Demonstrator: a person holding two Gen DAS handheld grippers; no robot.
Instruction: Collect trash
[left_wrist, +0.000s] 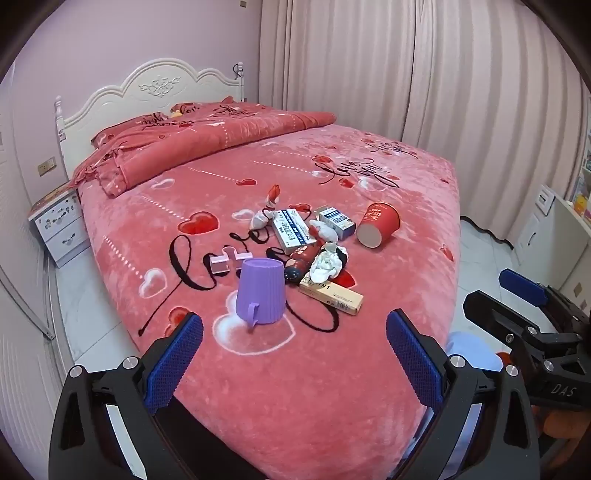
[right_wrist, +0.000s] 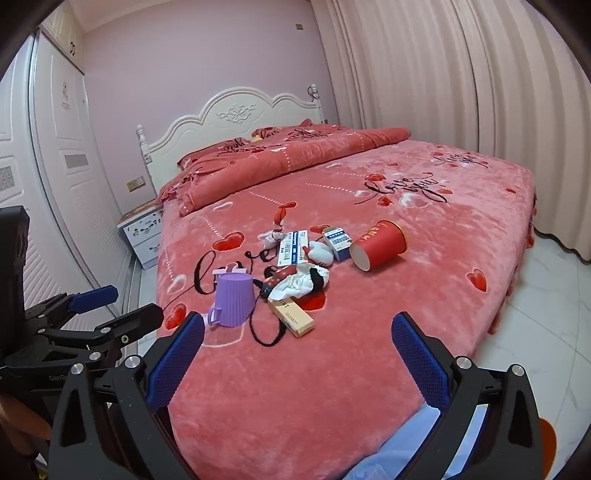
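A pile of trash lies on the pink bed (left_wrist: 332, 369): a red paper cup (left_wrist: 377, 224) on its side, a white-blue box (left_wrist: 293, 229), a small box (left_wrist: 337, 221), a tan box (left_wrist: 330, 293), crumpled white tissue (left_wrist: 327, 265) and a knotted white bag (left_wrist: 264, 216). An upside-down purple bin (left_wrist: 260, 293) stands in front of them. My left gripper (left_wrist: 295, 360) is open and empty, short of the bin. My right gripper (right_wrist: 299, 363) is open and empty near the bed's foot, with the cup (right_wrist: 378, 245), bin (right_wrist: 232, 299) and tan box (right_wrist: 291, 315) ahead.
A pink clip-like piece (left_wrist: 229, 260) lies behind the bin. A folded quilt (left_wrist: 207, 147) and headboard (left_wrist: 155, 92) are at the far end. A nightstand (left_wrist: 59, 229) stands on the left, curtains (left_wrist: 406, 74) on the right, and a white tiled floor (right_wrist: 535, 332) beside the bed.
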